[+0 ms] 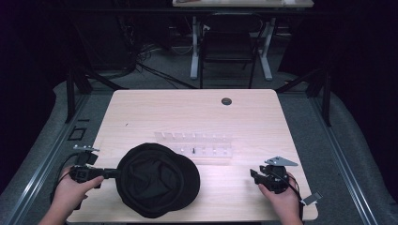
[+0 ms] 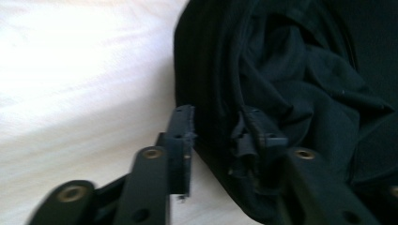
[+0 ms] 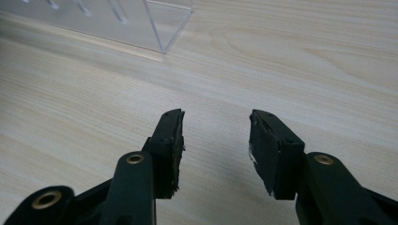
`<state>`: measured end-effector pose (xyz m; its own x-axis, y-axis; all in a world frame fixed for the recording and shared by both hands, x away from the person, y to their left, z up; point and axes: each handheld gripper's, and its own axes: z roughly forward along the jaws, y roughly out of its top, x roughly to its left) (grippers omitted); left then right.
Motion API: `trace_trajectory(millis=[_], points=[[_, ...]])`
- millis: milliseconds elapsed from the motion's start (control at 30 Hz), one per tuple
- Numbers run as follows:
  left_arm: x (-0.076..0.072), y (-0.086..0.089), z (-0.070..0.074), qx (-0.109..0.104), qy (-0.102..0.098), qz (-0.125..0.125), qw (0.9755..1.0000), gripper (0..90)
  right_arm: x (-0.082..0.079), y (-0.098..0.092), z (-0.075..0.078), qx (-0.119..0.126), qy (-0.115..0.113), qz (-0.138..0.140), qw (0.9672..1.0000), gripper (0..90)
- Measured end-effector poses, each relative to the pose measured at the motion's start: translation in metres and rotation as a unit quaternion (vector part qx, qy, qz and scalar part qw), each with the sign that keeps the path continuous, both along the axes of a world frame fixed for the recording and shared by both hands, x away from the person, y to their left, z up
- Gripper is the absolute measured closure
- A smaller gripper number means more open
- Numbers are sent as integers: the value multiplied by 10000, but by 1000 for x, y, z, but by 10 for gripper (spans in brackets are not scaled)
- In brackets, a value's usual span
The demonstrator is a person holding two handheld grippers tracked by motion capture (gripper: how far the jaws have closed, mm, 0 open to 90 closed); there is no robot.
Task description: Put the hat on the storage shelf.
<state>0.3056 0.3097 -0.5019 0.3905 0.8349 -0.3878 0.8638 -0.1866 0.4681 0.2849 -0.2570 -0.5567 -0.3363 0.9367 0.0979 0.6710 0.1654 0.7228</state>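
A black fabric hat (image 1: 157, 180) lies crown down on the near left part of the wooden table (image 1: 187, 112). My left gripper (image 1: 115, 173) reaches in from the left at the hat's left rim. In the left gripper view the hat (image 2: 300, 70) has its folded rim between my jaws, one pad outside the rim and the other inside, both against the cloth; the left gripper (image 2: 218, 131) grips it. My right gripper (image 1: 253, 174) rests low over bare wood near the front right, apart from the hat. The right gripper (image 3: 216, 140) stands open with nothing between its pads.
A clear acrylic rack (image 1: 195, 147) with small pegs lies just behind the hat; its corner (image 3: 117, 18) is ahead of the right gripper. A round cable hole (image 1: 226, 101) sits near the far edge. A chair (image 1: 230, 42) and desk legs stand beyond the table.
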Motion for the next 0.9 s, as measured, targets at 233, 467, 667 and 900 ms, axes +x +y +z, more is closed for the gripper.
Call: trace_trajectory(millis=[233, 467, 667, 900], points=[[0, 2, 2, 31, 180, 20, 9998, 857, 0, 1, -1, 16, 4, 1, 10000, 541], [-7, 12, 19, -112, 602, -19, 9981, 857, 0, 2, -1, -14, 24, 35, 10000, 539], [-18, 8, 24, 25, 912, -306, 9954, 854, 0, 4, -2, -21, 11, 62, 10000, 535], [-17, 11, 18, 138, 785, 24, 9968, 740, 0, 6, -3, -29, 18, 70, 10000, 530]])
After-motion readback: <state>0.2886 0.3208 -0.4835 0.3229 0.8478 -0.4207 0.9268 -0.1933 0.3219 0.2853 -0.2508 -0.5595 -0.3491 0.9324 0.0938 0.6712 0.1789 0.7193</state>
